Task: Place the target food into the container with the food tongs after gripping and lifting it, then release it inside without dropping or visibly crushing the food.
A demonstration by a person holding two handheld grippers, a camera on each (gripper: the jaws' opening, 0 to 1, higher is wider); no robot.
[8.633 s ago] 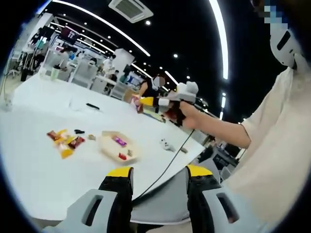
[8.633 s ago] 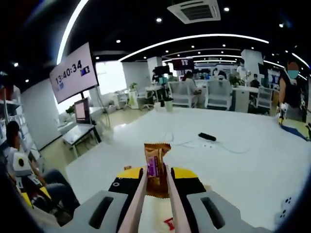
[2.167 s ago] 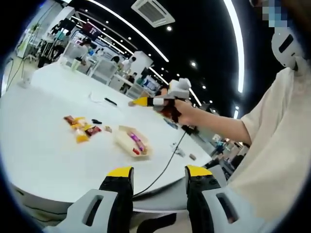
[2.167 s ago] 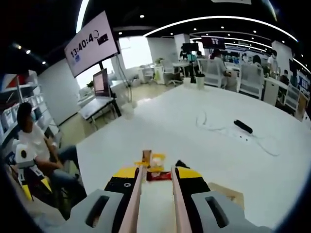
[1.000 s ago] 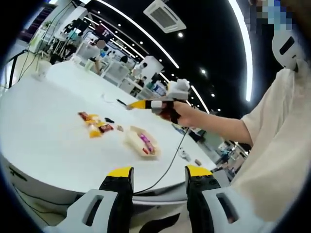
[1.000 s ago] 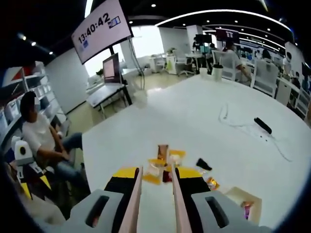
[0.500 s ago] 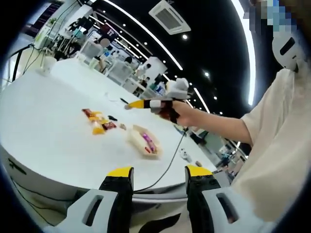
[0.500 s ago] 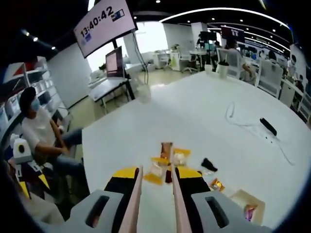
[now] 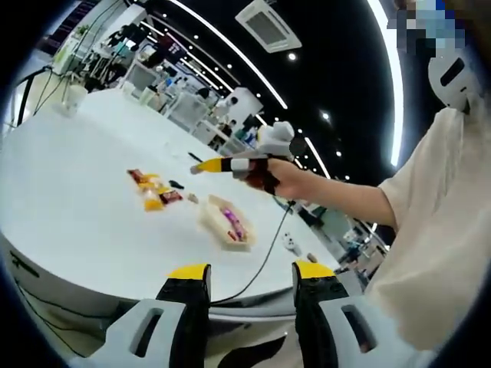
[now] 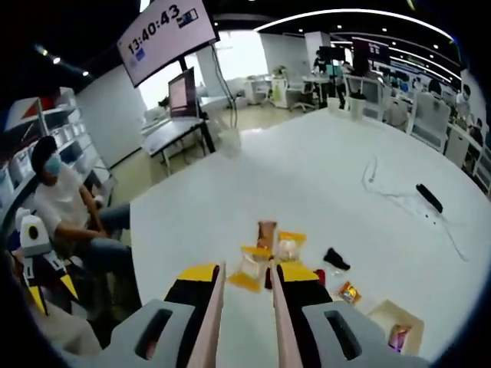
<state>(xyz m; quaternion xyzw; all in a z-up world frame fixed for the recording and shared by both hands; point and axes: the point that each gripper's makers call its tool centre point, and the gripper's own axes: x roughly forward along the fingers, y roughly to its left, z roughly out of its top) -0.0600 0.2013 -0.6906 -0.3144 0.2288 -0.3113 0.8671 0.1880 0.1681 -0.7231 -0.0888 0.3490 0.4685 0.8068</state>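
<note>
My right claw (image 10: pixel 245 280) holds the food tongs (image 10: pixel 243 322), and the tongs' two thin arms stand a little apart with nothing between them. Right past their tips lies the pile of snack packs (image 10: pixel 270 253) on the white worktop (image 10: pixel 322 192). The container (image 10: pixel 395 328) sits off to the right of the tips, near. My left claw (image 9: pixel 245 272) hangs back at the worktop's edge, wide and empty, much farther from the snacks.

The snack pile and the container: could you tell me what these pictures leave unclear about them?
- Snack pile, right gripper view: its near packets are hidden behind the tongs.
- Container, right gripper view: partly cut off by the rim.
- Container, left gripper view: contents too small to count.
- Both views: wrapper print too small to read.
</note>
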